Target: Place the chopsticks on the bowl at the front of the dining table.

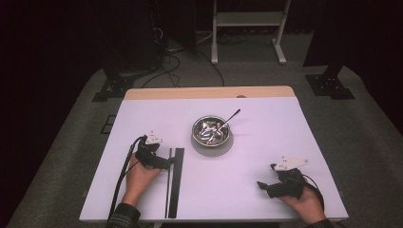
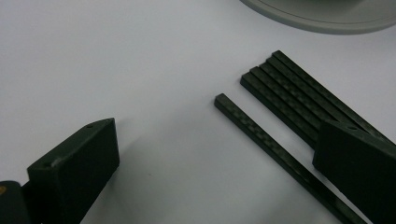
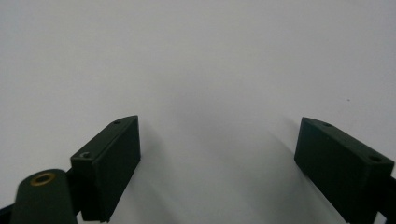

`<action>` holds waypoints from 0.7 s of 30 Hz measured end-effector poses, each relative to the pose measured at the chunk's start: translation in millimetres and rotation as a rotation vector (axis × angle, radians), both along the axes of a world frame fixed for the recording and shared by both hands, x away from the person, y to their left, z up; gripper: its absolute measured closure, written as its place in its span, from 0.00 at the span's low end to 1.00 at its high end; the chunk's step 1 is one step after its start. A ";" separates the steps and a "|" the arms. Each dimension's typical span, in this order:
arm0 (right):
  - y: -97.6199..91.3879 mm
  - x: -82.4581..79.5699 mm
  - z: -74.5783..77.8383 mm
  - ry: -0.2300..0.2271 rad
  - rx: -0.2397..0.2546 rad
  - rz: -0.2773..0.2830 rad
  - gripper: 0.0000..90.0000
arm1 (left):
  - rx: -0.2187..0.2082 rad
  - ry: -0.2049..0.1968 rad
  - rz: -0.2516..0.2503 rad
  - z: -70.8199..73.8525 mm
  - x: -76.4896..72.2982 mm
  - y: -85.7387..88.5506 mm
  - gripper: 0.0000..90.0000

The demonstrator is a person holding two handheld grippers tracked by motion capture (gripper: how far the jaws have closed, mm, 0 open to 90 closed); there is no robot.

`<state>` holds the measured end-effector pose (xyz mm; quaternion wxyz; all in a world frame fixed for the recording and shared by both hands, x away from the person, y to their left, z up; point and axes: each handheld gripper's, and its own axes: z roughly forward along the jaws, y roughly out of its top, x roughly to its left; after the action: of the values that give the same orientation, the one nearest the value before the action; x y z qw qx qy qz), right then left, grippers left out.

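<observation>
From the high view, we are noting the left hand-held gripper (image 1: 164, 160) beside black chopsticks (image 1: 176, 180) on the bench (image 1: 266, 142), nothing lifted yet. Its own view is showing jaws wide, straddling one loose chopstick (image 2: 266, 140). The right hand-held gripper (image 3: 217, 158) is gaping, empty.

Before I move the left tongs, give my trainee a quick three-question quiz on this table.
1. True or false: the left tongs are shut on a black stick.
2. What leans in the steel bowl: A fork, B spoon, C knife?
3. Fill in: one stick lies apart from the ___ of sticks.

Key: 1 false, they are open; 2 B; 3 bundle.
</observation>
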<state>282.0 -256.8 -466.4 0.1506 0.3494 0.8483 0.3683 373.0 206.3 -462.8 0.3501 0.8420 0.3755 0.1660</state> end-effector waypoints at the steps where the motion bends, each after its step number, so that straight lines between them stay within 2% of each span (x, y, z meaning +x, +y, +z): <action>1: 0.0 0.0 0.0 0.000 0.000 0.000 0.14 | 0.001 0.001 -0.003 0.1 -1.6 0.1 0.00; 21: -0.1 -0.1 -0.1 0.000 0.001 0.000 0.14 | -0.003 -0.004 -0.011 -0.7 -30.5 -1.7 0.00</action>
<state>281.9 -256.9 -466.4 0.1505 0.3494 0.8482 0.3685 342.5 204.6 -463.6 0.3532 0.8431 0.3703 0.1652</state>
